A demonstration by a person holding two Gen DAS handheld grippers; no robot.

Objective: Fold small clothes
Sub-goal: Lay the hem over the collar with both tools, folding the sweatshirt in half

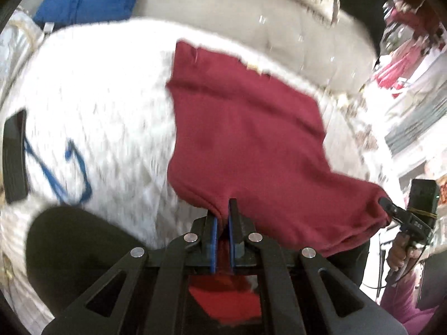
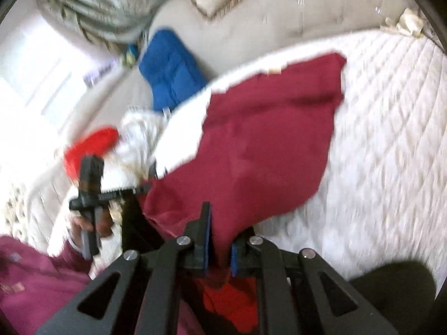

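Observation:
A dark red garment point(image 1: 245, 139) lies partly on a white quilted bed point(image 1: 97, 106), its near edge lifted. My left gripper point(image 1: 222, 212) is shut on the near hem of the garment. My right gripper point(image 2: 220, 231) is shut on another part of the same hem point(image 2: 251, 150). In the left wrist view the right gripper point(image 1: 387, 205) shows at the far right, pinching the garment's corner. In the right wrist view the left gripper point(image 2: 145, 188) shows at the left, holding the other corner. Both views are blurred by motion.
A blue hanger point(image 1: 69, 167) and a black flat object point(image 1: 14, 156) lie on the bed at left. A blue padded item point(image 2: 170, 69) and a bright red cloth point(image 2: 89, 148) lie beyond the bed. Pillows point(image 2: 111, 5) are at the back.

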